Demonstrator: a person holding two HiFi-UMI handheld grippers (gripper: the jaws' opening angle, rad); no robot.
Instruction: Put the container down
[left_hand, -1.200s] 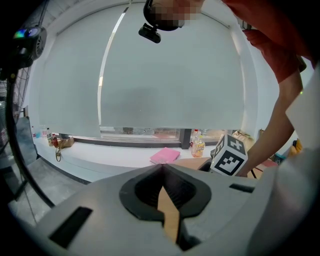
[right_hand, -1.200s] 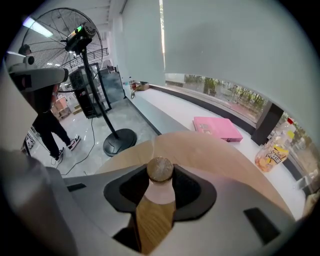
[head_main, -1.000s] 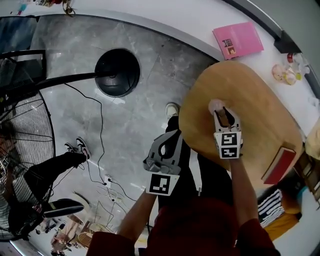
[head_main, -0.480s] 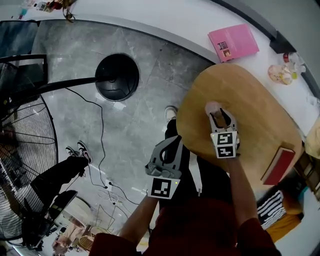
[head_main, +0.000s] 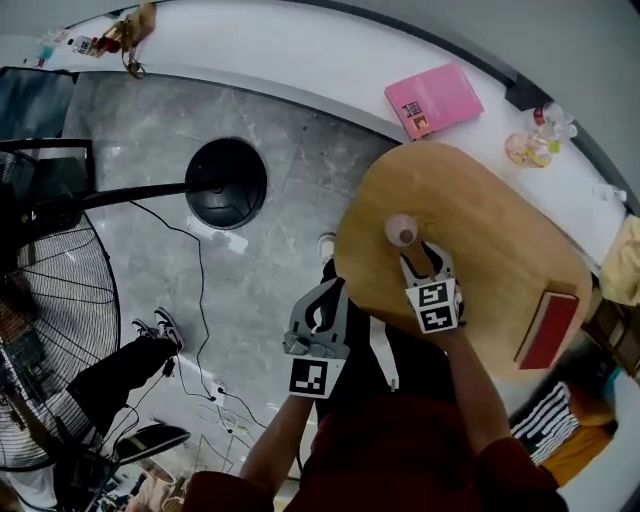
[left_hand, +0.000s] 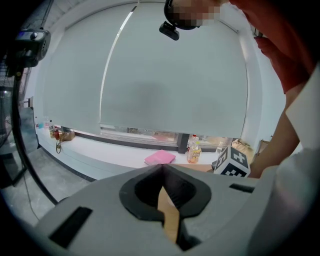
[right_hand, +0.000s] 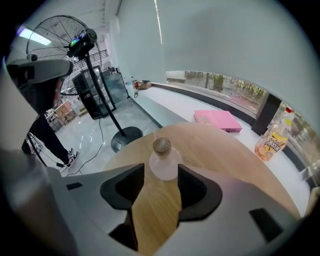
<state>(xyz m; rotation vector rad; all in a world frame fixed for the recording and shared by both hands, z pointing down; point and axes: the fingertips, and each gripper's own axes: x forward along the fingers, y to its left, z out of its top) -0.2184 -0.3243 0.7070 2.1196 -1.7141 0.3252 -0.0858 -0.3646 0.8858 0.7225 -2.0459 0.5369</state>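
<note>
Two grippers, noted left to right. Head view: standing fan (head_main: 45, 330) at far left, then the left gripper (head_main: 326, 290) held off the table edge, over the person's lap. Its own view shows the jaws closed tip to tip with nothing in them. That view also takes in the pink book (left_hand: 160, 158) on the window ledge, but not the container. The right gripper (head_main: 425, 258) is over the round wooden table (head_main: 490, 210). Its jaws have just been opening and now stand wide apart. The container (head_main: 402, 230) stands upright on the table at their mouth, just off the tips, and neither pad presses it. Only the right gripper view gives its form: the container (right_hand: 162, 161) is a small clear flask with a round body, short neck and brownish stopper. Only the head view shows the red book (head_main: 547, 330) at the table's right edge.
</note>
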